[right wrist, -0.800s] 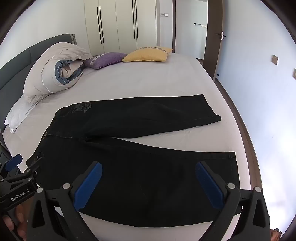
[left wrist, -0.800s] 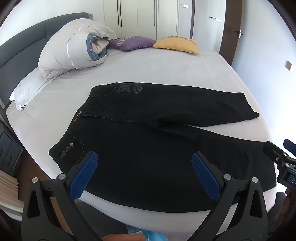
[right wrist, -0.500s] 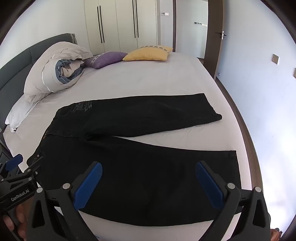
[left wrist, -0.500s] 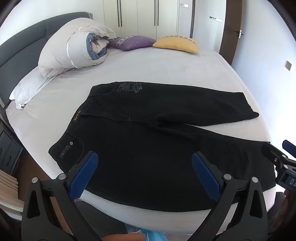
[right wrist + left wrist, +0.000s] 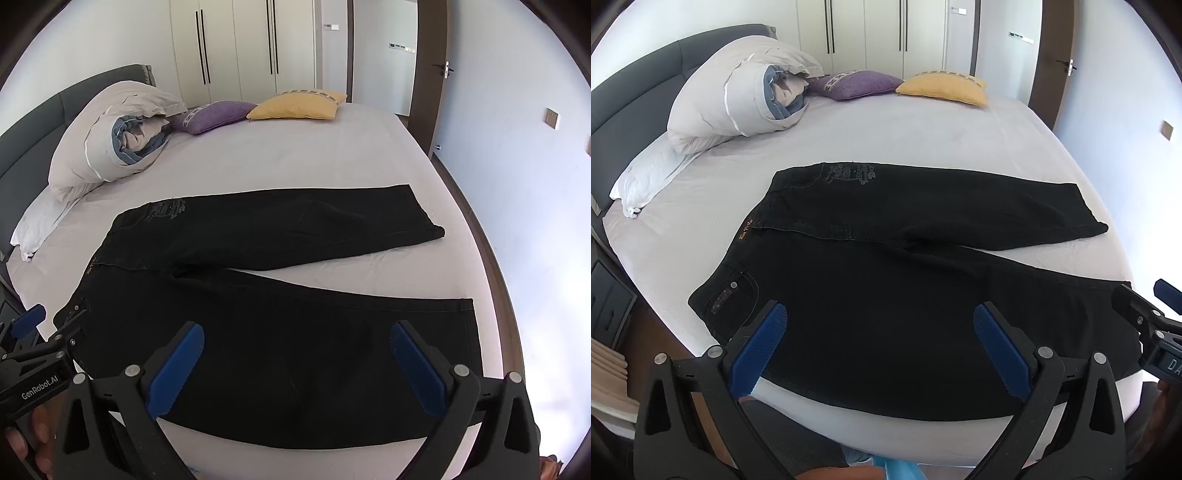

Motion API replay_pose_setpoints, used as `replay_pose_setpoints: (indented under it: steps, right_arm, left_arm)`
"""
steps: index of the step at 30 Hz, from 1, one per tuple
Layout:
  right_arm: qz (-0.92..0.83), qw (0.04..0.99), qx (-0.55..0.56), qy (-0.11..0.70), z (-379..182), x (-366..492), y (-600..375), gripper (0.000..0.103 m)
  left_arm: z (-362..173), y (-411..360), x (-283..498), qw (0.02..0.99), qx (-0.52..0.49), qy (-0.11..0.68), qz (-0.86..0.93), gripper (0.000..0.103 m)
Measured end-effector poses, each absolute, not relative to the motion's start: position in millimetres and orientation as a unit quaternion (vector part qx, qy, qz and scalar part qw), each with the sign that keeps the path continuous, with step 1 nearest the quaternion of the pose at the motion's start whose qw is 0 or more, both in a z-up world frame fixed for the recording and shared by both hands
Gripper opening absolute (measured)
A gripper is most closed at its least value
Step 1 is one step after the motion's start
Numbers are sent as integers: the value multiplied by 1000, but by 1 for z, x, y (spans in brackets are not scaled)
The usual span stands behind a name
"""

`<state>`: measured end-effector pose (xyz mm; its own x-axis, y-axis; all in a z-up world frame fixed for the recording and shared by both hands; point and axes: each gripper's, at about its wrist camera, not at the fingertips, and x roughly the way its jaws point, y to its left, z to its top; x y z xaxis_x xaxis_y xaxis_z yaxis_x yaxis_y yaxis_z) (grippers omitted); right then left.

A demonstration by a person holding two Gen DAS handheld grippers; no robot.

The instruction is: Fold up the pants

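Black pants (image 5: 886,266) lie flat on the bed (image 5: 905,133), waistband to the left, the two legs spread apart toward the right; they also show in the right wrist view (image 5: 280,325). My left gripper (image 5: 881,325) is open and empty, above the near leg close to the waist. My right gripper (image 5: 297,339) is open and empty, above the near leg toward its hem. Each gripper shows at the edge of the other's view, the right one (image 5: 1152,317) and the left one (image 5: 33,339).
A rolled duvet (image 5: 738,99) and a white pillow (image 5: 650,173) lie at the bed's left. A purple cushion (image 5: 860,83) and a yellow cushion (image 5: 942,86) lie at the far side. A dark headboard (image 5: 631,92), wardrobes (image 5: 240,51) and a door (image 5: 428,74) stand behind.
Both grippers have drifted very slightly; the pants have not moved and both grippers stay open.
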<state>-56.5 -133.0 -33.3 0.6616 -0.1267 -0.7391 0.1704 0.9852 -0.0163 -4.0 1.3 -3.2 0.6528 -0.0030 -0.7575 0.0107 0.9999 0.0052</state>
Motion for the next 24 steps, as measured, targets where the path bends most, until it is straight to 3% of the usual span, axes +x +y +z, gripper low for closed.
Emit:
replay_pose_setpoints:
  steps: [24]
  right_arm:
    - [-80,911,25,403,-34,-56,-133,103]
  left_arm:
    - [-1,-1,-3,909,6,417,-4,103]
